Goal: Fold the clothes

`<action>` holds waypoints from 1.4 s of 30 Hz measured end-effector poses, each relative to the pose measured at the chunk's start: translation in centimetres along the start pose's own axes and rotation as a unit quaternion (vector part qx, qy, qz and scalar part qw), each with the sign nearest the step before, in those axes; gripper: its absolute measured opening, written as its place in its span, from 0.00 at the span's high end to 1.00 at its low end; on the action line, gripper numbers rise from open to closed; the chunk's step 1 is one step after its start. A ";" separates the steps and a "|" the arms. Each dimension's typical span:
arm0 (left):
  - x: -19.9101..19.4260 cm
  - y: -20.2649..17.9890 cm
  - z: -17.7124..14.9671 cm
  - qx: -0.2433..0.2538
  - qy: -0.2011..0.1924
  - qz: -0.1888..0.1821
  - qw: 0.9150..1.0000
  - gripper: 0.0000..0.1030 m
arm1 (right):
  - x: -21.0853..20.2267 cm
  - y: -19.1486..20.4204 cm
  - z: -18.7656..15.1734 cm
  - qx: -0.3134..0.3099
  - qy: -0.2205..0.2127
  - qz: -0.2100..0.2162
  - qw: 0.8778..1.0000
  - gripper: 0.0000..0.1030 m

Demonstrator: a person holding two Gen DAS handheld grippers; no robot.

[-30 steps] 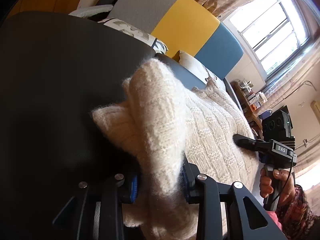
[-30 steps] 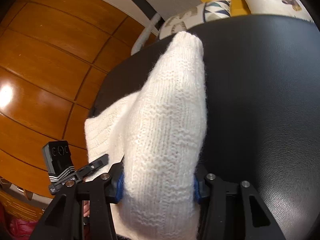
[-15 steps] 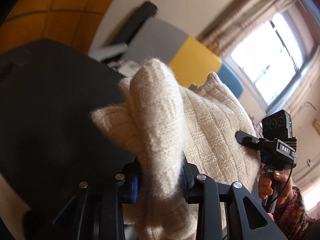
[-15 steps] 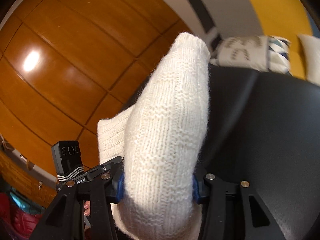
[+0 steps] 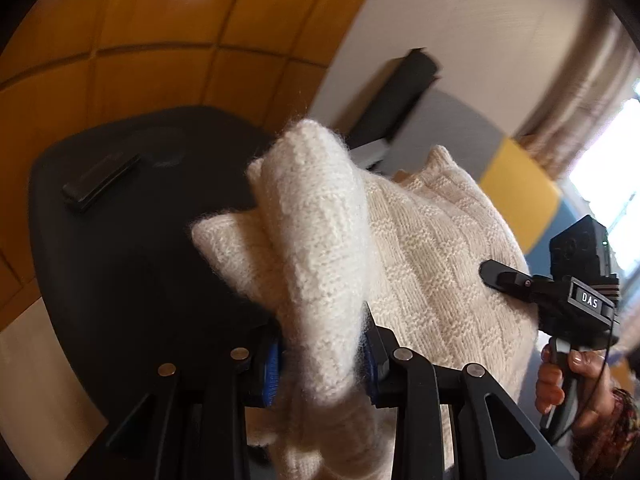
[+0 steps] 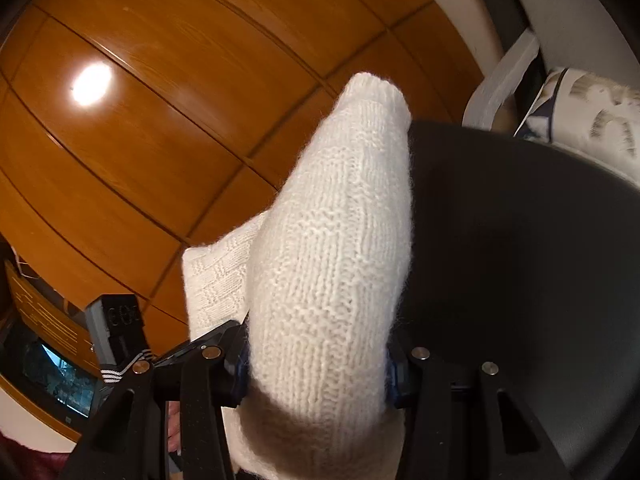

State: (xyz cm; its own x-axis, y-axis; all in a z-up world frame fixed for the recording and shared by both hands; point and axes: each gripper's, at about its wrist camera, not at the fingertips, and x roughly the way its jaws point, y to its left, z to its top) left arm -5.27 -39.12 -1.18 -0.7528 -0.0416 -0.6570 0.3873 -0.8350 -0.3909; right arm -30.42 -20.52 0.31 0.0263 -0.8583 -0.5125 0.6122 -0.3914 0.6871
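Both views tilted up since a second ago — wood panelling now fills the top of each, and the black table [image 5: 120, 280] has dropped lower; the sweater [image 5: 432, 264] is lifted higher off it. Left gripper [image 5: 322, 354] is clamped on a bunched fold of the cream knit, blue pads pressed into both sides, fabric rising ahead of the fingers and hanging below them. Right gripper [image 6: 316, 368] is likewise closed on a thick fold of sweater [image 6: 332, 248], which stands up past its fingers above the table [image 6: 520, 260]. In the left view the right gripper [image 5: 504, 278] sits at the sweater's far edge, hand [image 5: 568, 380] wrapped on its handle, fingers angled upward.
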 end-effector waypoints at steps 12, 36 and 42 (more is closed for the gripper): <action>7.3 7.6 0.3 -0.040 0.014 0.030 0.999 0.65 | 9.7 -8.6 0.1 0.050 0.046 -0.002 0.998 0.42; 4.1 1.3 -1.0 0.058 0.036 0.055 0.996 0.65 | 9.1 5.5 -6.4 -0.152 0.047 -0.206 0.966 0.68; 2.6 2.4 -4.9 0.082 0.019 0.073 0.994 0.66 | 8.9 5.5 -10.3 -0.221 0.057 -0.260 0.938 0.69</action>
State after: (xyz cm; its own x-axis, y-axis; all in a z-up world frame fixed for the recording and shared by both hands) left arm -3.71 -38.54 -7.02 -0.6735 -0.1507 -0.7236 0.3968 -0.8997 -0.1820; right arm -18.68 -26.92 -5.83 -0.2975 -0.5389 -0.7881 0.8329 -0.5499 0.0617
